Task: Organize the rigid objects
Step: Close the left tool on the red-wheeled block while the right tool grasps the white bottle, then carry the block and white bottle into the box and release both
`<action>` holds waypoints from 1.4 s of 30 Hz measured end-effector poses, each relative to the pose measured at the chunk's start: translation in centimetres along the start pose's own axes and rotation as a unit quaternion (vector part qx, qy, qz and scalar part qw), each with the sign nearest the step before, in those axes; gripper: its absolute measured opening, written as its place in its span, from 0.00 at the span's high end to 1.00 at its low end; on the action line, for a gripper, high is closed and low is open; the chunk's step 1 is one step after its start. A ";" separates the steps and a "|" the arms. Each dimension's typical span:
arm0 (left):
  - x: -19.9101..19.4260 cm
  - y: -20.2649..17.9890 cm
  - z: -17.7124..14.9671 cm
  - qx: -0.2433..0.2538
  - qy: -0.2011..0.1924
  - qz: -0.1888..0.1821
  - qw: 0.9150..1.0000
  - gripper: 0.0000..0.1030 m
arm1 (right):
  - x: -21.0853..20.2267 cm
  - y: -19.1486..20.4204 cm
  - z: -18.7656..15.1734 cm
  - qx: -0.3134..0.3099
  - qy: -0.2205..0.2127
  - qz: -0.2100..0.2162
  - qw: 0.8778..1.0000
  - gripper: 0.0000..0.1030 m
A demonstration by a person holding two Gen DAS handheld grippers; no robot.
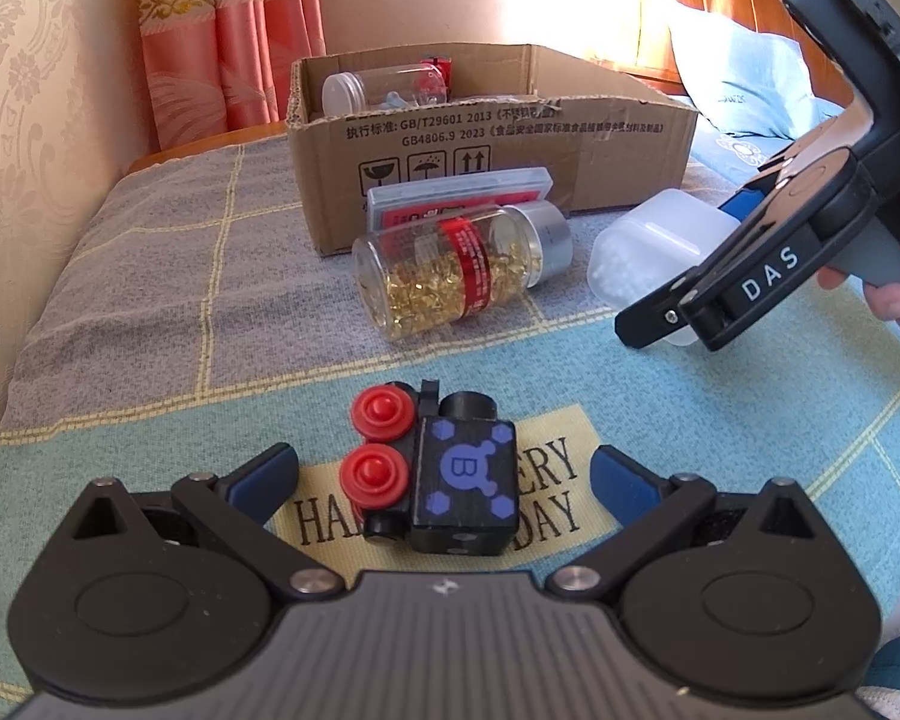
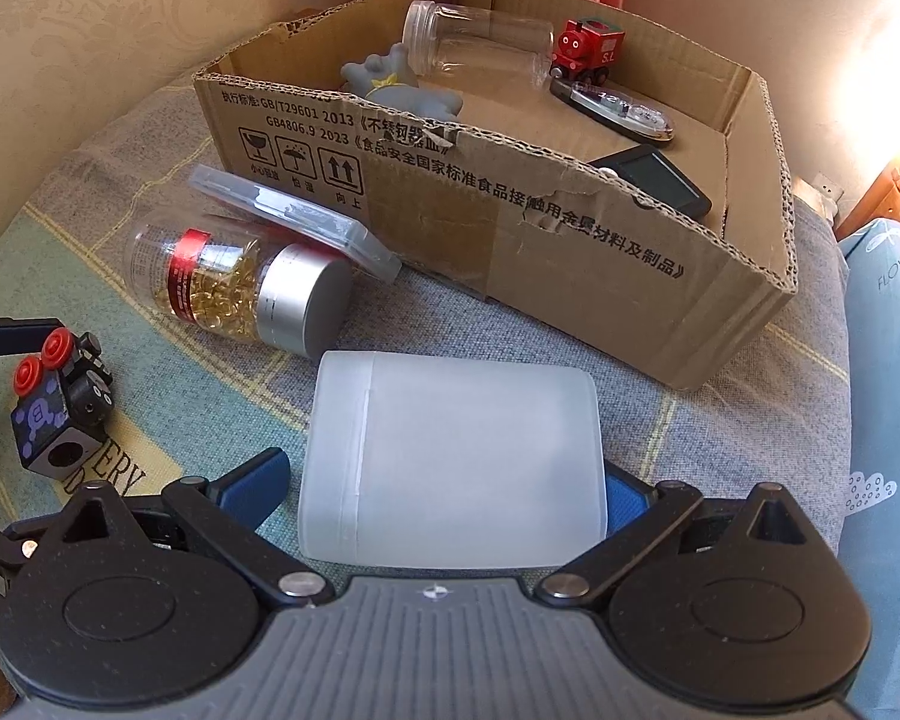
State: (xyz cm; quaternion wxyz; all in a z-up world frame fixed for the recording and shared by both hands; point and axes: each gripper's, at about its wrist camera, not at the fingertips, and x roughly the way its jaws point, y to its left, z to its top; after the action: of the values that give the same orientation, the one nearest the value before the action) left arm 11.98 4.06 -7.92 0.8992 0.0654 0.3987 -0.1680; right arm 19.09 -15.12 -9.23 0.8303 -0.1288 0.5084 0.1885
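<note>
A black toy block with red wheels and a blue "B" lies on the bed between the wide-open fingers of my left gripper; it also shows in the right wrist view. My right gripper is shut on a frosted white plastic box, which also shows in the left wrist view. A clear bottle of gold capsules with a silver cap lies on its side beside a flat clear case, in front of the cardboard box.
The cardboard box holds a clear jar, a grey toy, a red toy train, an oval case and a dark device. Curtains and a wall stand behind. A blue pillow lies to the right.
</note>
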 end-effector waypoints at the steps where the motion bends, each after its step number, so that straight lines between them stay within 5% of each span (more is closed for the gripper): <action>1: 0.0 0.0 0.0 -0.001 0.000 0.001 1.000 0.00 | -0.2 0.1 0.1 0.000 0.000 0.000 1.000 0.00; 16: -2.0 0.1 0.8 0.006 -0.014 -0.003 1.000 0.05 | -0.9 0.3 1.0 0.015 0.018 -0.036 0.999 0.15; 25: -1.6 0.6 0.9 -0.001 0.001 -0.010 1.000 0.37 | -1.1 0.5 1.0 0.013 0.013 -0.038 0.999 0.16; 32: -1.4 0.7 0.8 0.000 0.005 -0.015 1.000 0.52 | -1.2 0.4 1.0 0.013 0.013 -0.037 0.999 0.16; 42: -2.1 0.6 1.3 0.013 0.003 -0.022 1.000 0.52 | -2.4 0.9 0.9 0.002 0.008 -0.028 1.000 0.16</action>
State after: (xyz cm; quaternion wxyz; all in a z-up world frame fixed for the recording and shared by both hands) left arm 11.75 4.85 -5.51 0.8931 0.0685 0.4007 -0.1928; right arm 18.45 -14.36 -6.73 0.8316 -0.1427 0.5114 0.1629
